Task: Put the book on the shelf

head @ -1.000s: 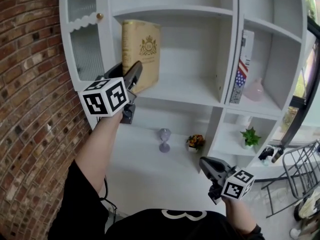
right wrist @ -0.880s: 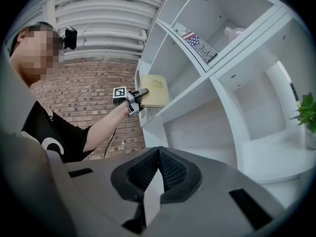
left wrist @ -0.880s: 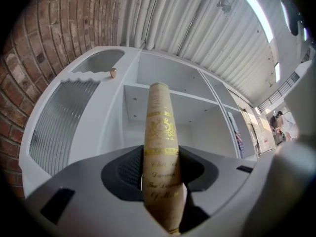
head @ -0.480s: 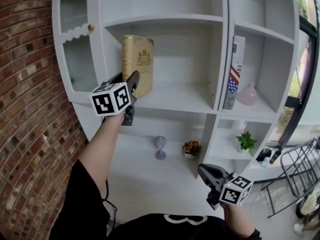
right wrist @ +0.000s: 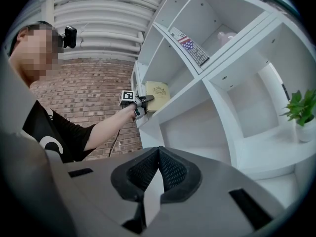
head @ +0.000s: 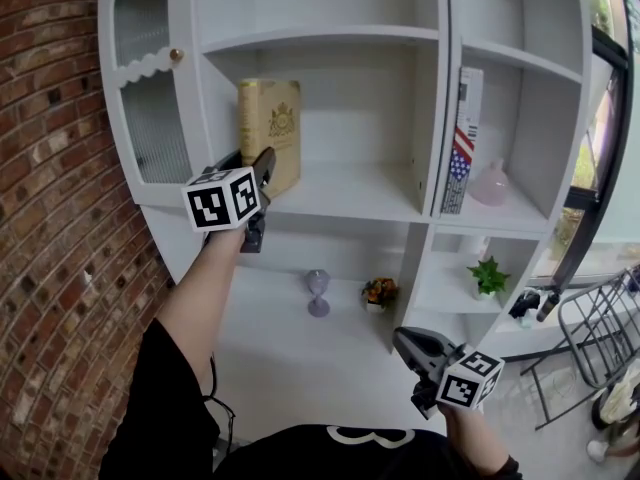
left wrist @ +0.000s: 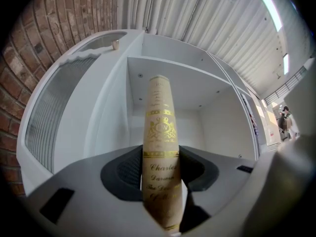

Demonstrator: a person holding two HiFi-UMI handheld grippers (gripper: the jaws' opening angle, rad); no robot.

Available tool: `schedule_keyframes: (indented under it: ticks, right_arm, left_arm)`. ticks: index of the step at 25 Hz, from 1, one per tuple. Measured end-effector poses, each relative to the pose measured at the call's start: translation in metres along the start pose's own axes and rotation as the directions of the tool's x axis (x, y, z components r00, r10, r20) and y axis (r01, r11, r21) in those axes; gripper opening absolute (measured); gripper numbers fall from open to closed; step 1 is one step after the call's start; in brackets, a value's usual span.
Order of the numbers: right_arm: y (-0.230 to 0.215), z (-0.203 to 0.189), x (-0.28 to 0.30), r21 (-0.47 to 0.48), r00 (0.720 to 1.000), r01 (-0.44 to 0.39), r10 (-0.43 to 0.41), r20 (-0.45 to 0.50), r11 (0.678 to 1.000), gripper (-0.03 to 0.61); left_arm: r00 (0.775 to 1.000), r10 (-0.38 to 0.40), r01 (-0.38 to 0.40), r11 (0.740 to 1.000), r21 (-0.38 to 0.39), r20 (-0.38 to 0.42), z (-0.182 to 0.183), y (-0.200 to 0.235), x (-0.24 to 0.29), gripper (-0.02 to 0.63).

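A tan book with gold print (head: 270, 133) stands nearly upright at the left end of the white shelf unit's middle board (head: 350, 193). My left gripper (head: 262, 168) is shut on the lower part of its spine. In the left gripper view the spine (left wrist: 160, 147) fills the gap, with my left gripper (left wrist: 161, 181) pressing a pad on each side. My right gripper (head: 405, 343) hangs low in front of the lower shelves, shut and empty. The right gripper view has my right gripper (right wrist: 159, 168) with its pads together, and the book (right wrist: 159, 94) far off.
A flag-spined book (head: 460, 138) and a pink vase (head: 490, 183) occupy the compartment to the right. Below stand a small glass (head: 318, 293), a flower pot (head: 378, 291) and a green plant (head: 487, 276). A brick wall (head: 60, 218) borders the left, and a wire rack (head: 600, 338) stands at the right.
The book has come from a slight tilt to nearly upright against the compartment's left side, still held by my left gripper. My right gripper has hardly moved.
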State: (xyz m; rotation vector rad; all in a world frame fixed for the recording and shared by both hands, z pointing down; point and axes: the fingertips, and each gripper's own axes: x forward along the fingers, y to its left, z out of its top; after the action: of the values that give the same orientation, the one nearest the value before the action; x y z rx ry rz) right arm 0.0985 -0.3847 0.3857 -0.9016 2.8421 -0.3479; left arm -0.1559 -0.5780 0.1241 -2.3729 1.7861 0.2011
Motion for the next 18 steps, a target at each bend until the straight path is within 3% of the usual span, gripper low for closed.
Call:
schedule_keyframes:
  ticks: [8, 15, 18]
  right_arm:
    - [0.010, -0.001, -0.001, -0.007, 1.000, 0.003, -0.003, -0.005, 1.000, 0.012]
    - [0.016, -0.002, -0.003, -0.006, 1.000, 0.024, -0.024, 0.002, 1.000, 0.011]
    - [0.021, -0.002, -0.001, -0.002, 1.000, 0.030, -0.030, -0.003, 1.000, 0.011]
  left_arm:
    - [0.995, -0.009, 0.009, 1.000, -0.005, -0.098, -0.023, 0.004, 0.008, 0.196]
    - [0.994, -0.009, 0.011, 1.000, 0.018, -0.110, -0.027, 0.004, 0.010, 0.199]
    - [0.994, -0.024, 0.025, 1.000, 0.006, -0.109, -0.029, 0.004, 0.008, 0.276]
